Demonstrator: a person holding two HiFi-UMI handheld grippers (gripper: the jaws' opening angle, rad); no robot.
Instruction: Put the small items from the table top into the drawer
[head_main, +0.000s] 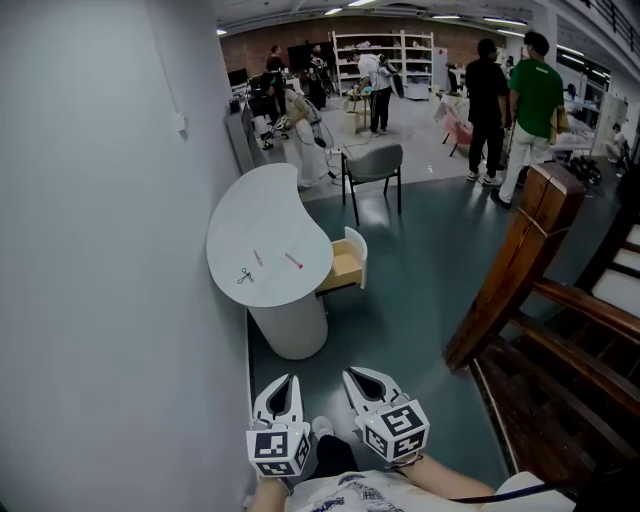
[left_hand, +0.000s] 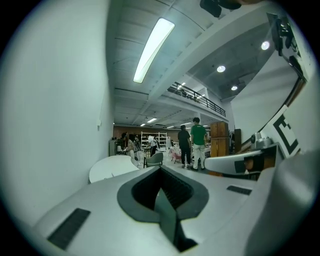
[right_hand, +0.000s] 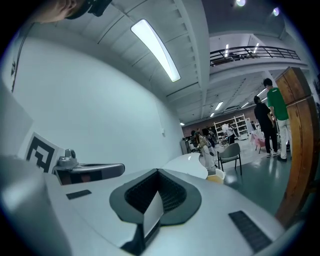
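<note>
A white kidney-shaped table (head_main: 262, 215) stands against the left wall, some way ahead of me. On its top lie a pink stick (head_main: 293, 261), a smaller pink item (head_main: 258, 257) and a small dark metal item (head_main: 245, 275). A wooden drawer (head_main: 345, 262) with a white front stands pulled out on the table's right side. My left gripper (head_main: 283, 386) and right gripper (head_main: 364, 379) are both shut and empty, side by side low in the head view, well short of the table. The left gripper view shows the table (left_hand: 112, 167) far off; so does the right gripper view (right_hand: 192, 164).
A grey chair (head_main: 373, 170) stands beyond the table. A wooden stair rail (head_main: 520, 260) runs along the right. Several people stand in the background, two of them (head_main: 515, 105) at the far right. The floor (head_main: 410, 300) is teal between table and stairs.
</note>
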